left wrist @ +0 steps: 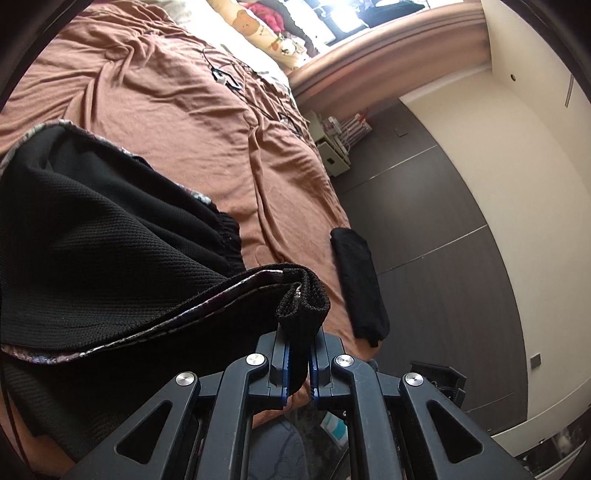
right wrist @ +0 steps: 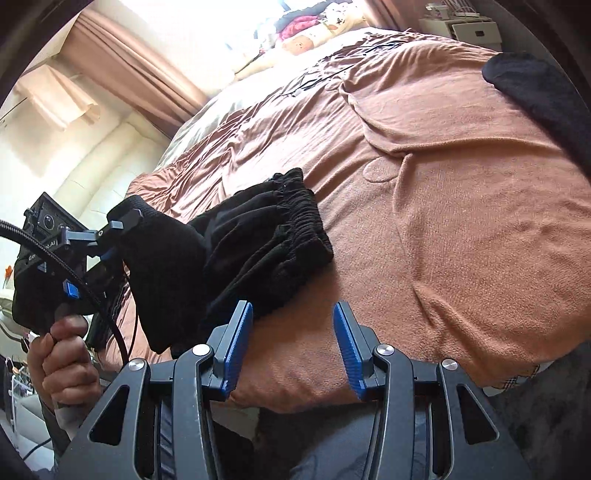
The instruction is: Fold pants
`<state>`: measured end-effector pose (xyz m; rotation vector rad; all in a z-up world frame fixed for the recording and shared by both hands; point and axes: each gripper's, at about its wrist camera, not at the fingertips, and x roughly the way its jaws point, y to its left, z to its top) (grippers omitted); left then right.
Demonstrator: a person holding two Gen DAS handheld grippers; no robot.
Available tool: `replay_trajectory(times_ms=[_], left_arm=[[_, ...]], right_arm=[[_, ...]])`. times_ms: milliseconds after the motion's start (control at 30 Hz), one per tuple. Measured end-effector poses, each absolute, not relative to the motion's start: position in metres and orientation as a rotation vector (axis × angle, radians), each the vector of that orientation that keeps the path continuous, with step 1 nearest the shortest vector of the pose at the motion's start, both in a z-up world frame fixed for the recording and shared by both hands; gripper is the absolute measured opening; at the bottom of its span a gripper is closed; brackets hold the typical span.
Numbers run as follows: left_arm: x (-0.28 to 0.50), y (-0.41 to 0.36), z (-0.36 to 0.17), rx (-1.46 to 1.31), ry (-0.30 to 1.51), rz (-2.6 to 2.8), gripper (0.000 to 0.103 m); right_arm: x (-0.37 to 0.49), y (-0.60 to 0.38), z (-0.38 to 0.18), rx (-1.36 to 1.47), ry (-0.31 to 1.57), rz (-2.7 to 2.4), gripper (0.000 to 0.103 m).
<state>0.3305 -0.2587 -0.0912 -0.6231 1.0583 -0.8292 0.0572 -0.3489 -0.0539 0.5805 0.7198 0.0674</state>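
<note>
The left gripper [left wrist: 297, 363] is clamped on the black pants [left wrist: 92, 236] cuff over the bed [left wrist: 177, 122] — the right gripper [right wrist: 293, 347] stands apart, near the pants waistband [right wrist: 295, 221].

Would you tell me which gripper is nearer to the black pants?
Left. The left gripper is clamped on the black pants; the right gripper is open just beside them, over the brown bedspread.

Home bedroom, wide bed [left wrist: 177, 122] under rumpled brown cover, printed pillow [left wrist: 258, 29], curtained window [right wrist: 122, 62], dark wardrobe panels [left wrist: 436, 221]
</note>
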Motion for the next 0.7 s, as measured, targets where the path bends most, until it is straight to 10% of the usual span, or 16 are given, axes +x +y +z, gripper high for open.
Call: replay_trajectory(times_ms=[200, 433, 700], left_arm=[[0.327, -0.278, -0.128, -0.604, 1.17, -0.787, 0.011], [0.315, -0.266, -0.134, -0.611, 1.196, -0.766, 0.066], [0.311, -0.209, -0.124, -0.643, 1.121, -0.685, 0.081]], right_arm=[[0.045, -0.357, -0.059, 0.597, 0.73, 0.053, 0.044], [0.039, -0.35, -0.059, 0.589, 0.743, 0.067, 0.044], [0.053, -0.327, -0.057, 0.526, 0.758, 0.089, 0.058]])
